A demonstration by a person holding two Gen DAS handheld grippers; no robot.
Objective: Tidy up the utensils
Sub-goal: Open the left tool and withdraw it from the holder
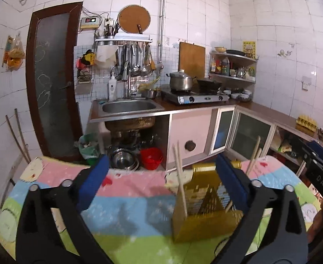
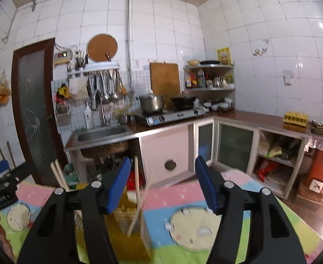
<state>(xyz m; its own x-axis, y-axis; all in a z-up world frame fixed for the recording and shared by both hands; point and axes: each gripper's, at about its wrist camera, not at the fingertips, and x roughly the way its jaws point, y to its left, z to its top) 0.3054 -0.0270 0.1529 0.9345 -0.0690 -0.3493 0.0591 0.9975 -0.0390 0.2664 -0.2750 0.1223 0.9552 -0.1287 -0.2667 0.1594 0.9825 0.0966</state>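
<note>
A yellow perforated utensil holder (image 1: 205, 224) stands on a table with a cartoon-print cloth (image 1: 128, 209). Wooden chopsticks (image 1: 181, 189) lean upright in it, and more chopsticks (image 1: 254, 156) stick up at its far side. My left gripper (image 1: 161, 180) is open wide. The holder sits between its blue pads, close to the right pad, with the left pad well away from it. In the right wrist view the holder (image 2: 126, 242) is partly hidden behind the left finger, with a chopstick (image 2: 137, 193) leaning in it. My right gripper (image 2: 162, 186) is open with nothing between its pads.
Beyond the table's far edge are a steel sink (image 1: 128, 106), a gas stove with a pot (image 1: 181, 81), and steel bowls (image 1: 124, 159) and a red bucket (image 1: 151, 157) on the floor. An L-shaped counter with cabinets (image 2: 234, 145) runs right, holding an egg tray (image 2: 295, 118).
</note>
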